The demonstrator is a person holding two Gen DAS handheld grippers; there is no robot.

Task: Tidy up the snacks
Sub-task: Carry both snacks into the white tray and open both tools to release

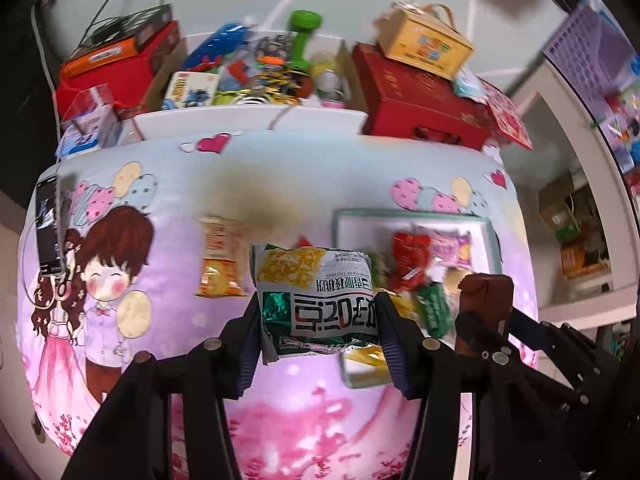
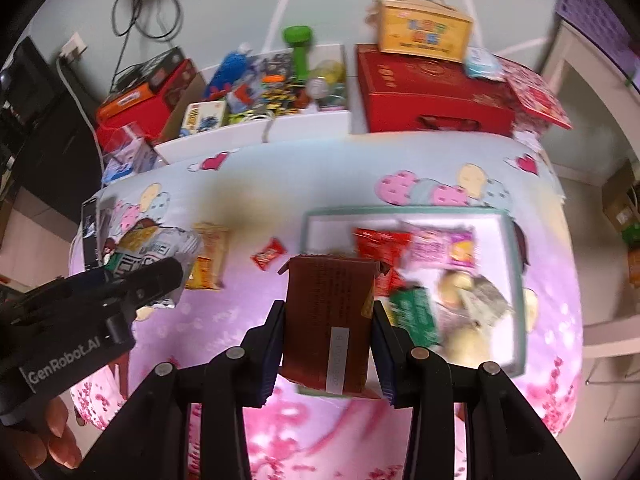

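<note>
My left gripper [image 1: 318, 320] is shut on a white-and-green snack packet [image 1: 316, 300] and holds it above the pink cloth, left of the tray. My right gripper [image 2: 328, 328] is shut on a brown snack packet [image 2: 330, 320] above the near edge of the green-rimmed white tray [image 2: 316, 220]. The tray also shows in the left wrist view [image 1: 360, 220], and it holds several snacks: a red packet [image 2: 380, 242], a pink packet [image 2: 444, 248], a green packet [image 2: 414, 314]. An orange packet [image 2: 208, 256] and a small red packet [image 2: 268, 254] lie on the cloth left of the tray.
A phone [image 1: 50, 228] lies at the table's left edge. Behind the table stand a white bin of toys [image 2: 256, 136], red boxes [image 2: 432, 92] and a yellow carry box [image 2: 420, 32]. Shelving with boxes is at the right [image 1: 572, 240].
</note>
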